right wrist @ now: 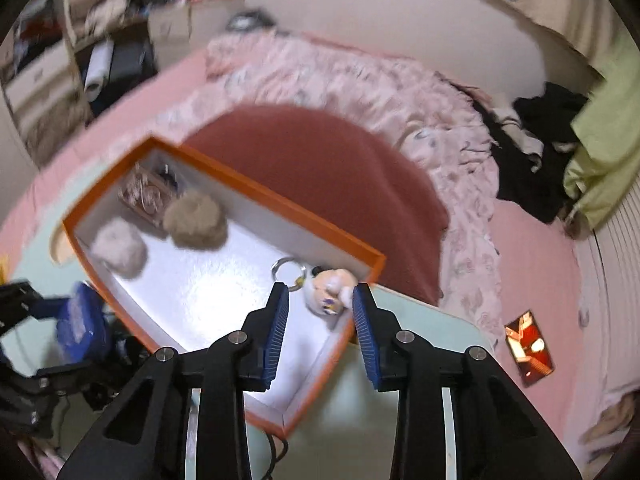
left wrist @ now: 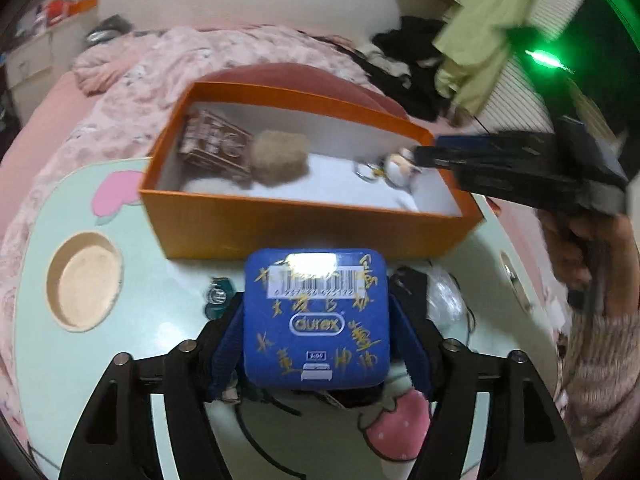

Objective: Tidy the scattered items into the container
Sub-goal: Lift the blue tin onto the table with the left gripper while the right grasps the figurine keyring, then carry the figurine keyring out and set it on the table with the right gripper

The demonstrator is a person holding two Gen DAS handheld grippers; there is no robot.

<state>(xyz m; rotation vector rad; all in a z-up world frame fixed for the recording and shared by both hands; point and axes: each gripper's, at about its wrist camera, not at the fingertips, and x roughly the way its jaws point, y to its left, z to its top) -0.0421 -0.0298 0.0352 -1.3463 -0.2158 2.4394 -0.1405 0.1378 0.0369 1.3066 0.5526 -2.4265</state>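
L gripper [left wrist: 316,320] tilted down, clamps blue tin [left wrist: 316,316]; R gripper [right wrist: 320,308] half-open, empty.

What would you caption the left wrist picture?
Left gripper clasping a blue tin before the orange box.

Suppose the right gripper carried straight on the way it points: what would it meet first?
Probably the figure keychain lying in the orange box: it shows just beyond the right gripper, near the right-hand pad. Failing that, the box's white floor. Depth is hard to judge.
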